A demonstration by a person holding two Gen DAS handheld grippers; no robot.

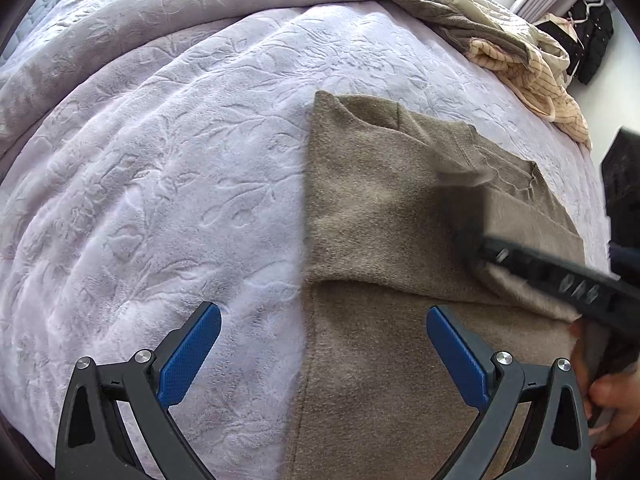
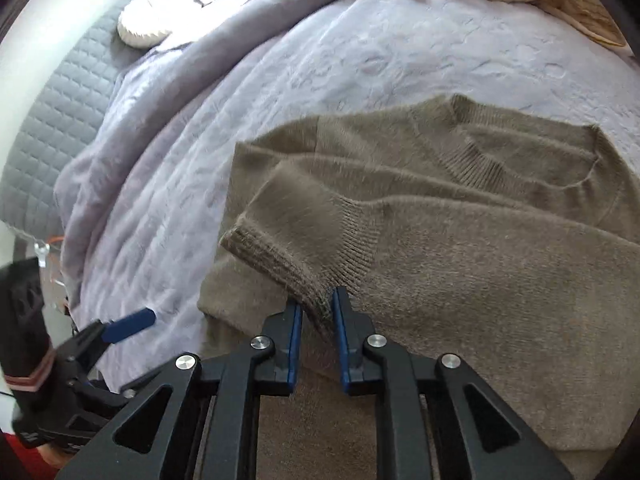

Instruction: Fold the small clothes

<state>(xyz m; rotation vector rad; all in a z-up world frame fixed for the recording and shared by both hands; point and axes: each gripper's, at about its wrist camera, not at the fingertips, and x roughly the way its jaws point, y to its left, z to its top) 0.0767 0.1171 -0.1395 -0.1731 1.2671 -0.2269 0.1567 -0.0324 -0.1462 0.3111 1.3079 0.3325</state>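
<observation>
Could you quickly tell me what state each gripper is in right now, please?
Left gripper: open, holding nothing, above the sweater's edge.
Right gripper: jaws narrow, the sweater's ribbed cuff between them; a firm grip cannot be told.

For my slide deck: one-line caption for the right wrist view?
Right gripper pinching the ribbed cuff of a fuzzy taupe knit sweater spread on a lavender embossed blanket.
</observation>
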